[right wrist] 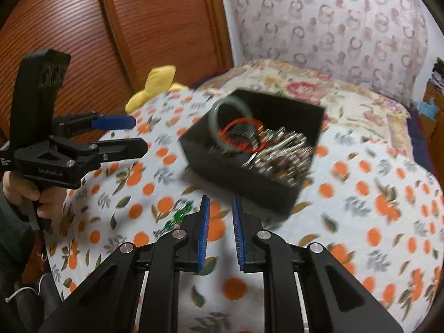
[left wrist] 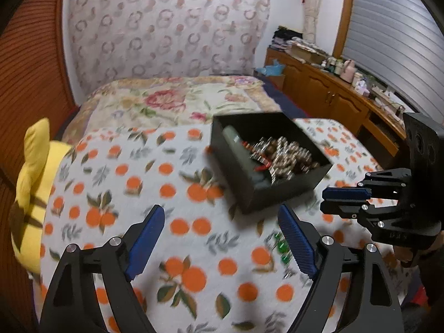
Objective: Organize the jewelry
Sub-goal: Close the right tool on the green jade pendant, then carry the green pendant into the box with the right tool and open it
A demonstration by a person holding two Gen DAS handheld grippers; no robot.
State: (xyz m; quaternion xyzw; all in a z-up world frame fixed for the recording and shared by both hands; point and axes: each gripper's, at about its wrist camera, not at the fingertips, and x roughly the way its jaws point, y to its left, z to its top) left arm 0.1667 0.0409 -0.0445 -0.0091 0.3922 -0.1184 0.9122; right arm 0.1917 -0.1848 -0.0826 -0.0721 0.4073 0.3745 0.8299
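Black jewelry box [right wrist: 251,149] amid orange-print cloth [right wrist: 360,194], green beads [right wrist: 177,216] beside both empty claws: left [left wrist: 219,238] spread, right [right wrist: 220,231] narrowly parted.

A black open box [right wrist: 251,149] is sitting slightly right of frame centre, holding a pale green bangle [right wrist: 222,122], a red ring-shaped bracelet [right wrist: 241,136] and a silvery beaded tangle [right wrist: 283,155]. Small green beads [right wrist: 179,216] are lying loose toward the lower left.

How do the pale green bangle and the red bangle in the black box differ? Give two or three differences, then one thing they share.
The green bangle is thick and pale grey-green; the red bangle is thin and bright red. The green one sits toward the box's far corner, the red one overlaps its nearer side, toward the beads. Both are rings lying inside the box.
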